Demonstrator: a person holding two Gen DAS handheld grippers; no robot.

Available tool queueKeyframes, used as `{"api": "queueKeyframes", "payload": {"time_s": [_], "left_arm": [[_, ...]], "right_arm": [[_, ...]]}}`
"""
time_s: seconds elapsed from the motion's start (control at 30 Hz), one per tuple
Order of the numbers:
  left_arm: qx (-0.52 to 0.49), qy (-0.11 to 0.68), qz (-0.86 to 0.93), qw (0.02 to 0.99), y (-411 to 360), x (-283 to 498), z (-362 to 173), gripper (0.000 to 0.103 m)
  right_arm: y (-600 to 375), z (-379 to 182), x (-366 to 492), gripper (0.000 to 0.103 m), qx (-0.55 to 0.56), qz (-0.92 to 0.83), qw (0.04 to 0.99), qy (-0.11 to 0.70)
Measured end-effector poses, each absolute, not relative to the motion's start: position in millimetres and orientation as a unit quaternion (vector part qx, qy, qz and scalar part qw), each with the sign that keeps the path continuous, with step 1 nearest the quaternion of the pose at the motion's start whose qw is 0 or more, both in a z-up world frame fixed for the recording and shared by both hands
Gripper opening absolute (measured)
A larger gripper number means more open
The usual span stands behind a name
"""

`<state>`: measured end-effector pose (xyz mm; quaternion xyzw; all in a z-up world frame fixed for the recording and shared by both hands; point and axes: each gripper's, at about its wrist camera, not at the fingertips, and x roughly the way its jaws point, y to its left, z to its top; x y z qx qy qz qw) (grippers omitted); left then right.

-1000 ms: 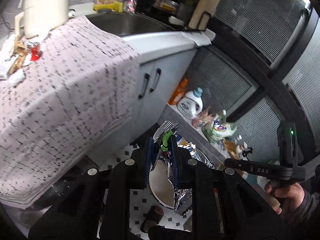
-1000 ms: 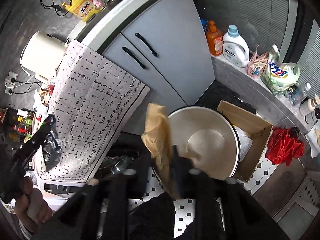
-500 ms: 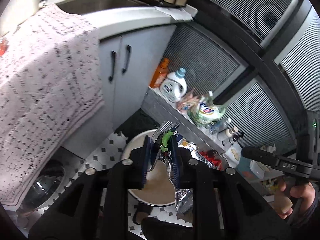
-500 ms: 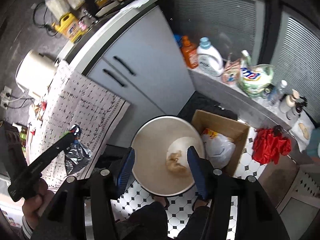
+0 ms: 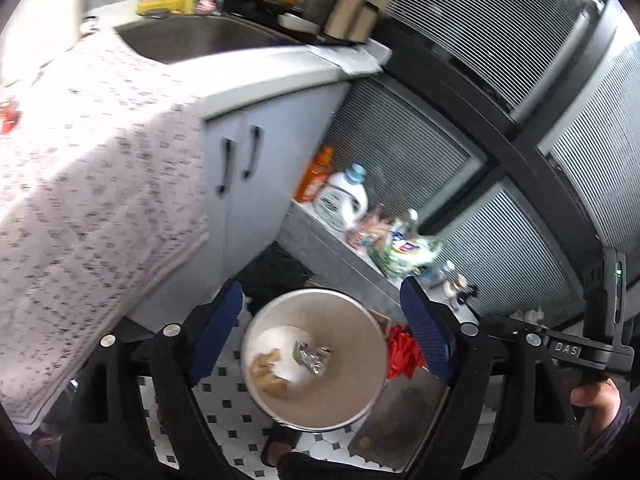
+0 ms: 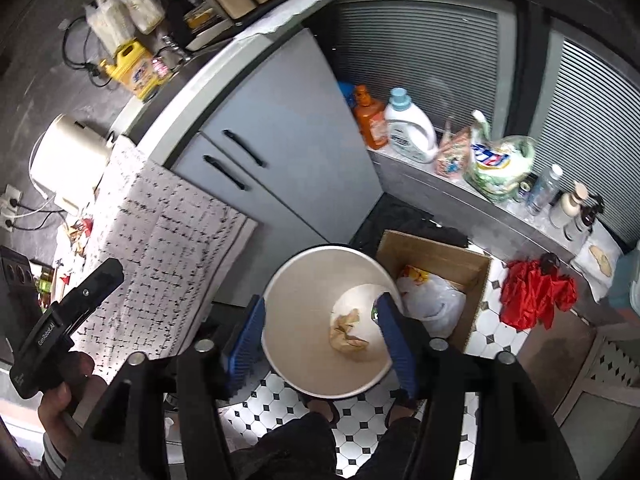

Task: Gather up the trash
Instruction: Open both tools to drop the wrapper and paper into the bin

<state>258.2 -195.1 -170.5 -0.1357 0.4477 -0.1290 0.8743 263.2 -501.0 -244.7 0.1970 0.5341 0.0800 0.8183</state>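
A round beige trash bin [image 5: 360, 312] [image 6: 292, 280] stands on the tiled floor below both grippers. At its bottom lie a crumpled brown paper [image 5: 270, 370] [image 6: 346, 334] and a silver foil wrapper with a green bit [image 5: 314, 356]. My left gripper [image 5: 322, 334] hangs above the bin, its jaws opening wide with nothing between them. My right gripper [image 6: 320, 338] also hangs over the bin, jaws opening and empty. In the right wrist view the right blue pad [image 6: 394, 344] hides most of the wrapper.
A counter draped with a patterned cloth [image 6: 168, 256] and grey cabinet doors [image 6: 280, 152] lie to the left. An open cardboard box [image 6: 436, 256] with a plastic bag stands right of the bin. Detergent bottles [image 6: 408, 128] line a low ledge; a red cloth [image 6: 536, 292] lies on the floor.
The left gripper opened and the foil wrapper dropped into the bin. The right gripper let go of the brown paper, which fell in, and its jaws spread wider.
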Motion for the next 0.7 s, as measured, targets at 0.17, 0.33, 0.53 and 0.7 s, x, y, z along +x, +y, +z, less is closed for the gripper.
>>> {"api": "queueKeyframes", "payload": {"time_s": [0.17,0.33,0.53,0.7], "left_arm": [[-0.149,0.434,-0.072,0.886,-139.9,250.7,-157.6,0.085],[-0.163,0.415,-0.018,0.895,-80.4,238.2,-142.8,0.088],[-0.178,0.396,0.033,0.900,-14.3,223.4,-131.1,0.088],[-0.195,0.383,0.068,0.900,37.4,212.3,-128.3,0.088]], "right_arm": [[-455.9,-230.5,276.8,0.074,0.179,0.113,0.824,0.525],[-397.5,-212.5,293.6,0.082,0.158,0.155,0.830,0.511],[-325.2,-192.5,309.6,0.091,0.136,0.199,0.834,0.496],[-272.2,-179.5,318.2,0.092,0.110,0.227,0.835,0.489]]}}
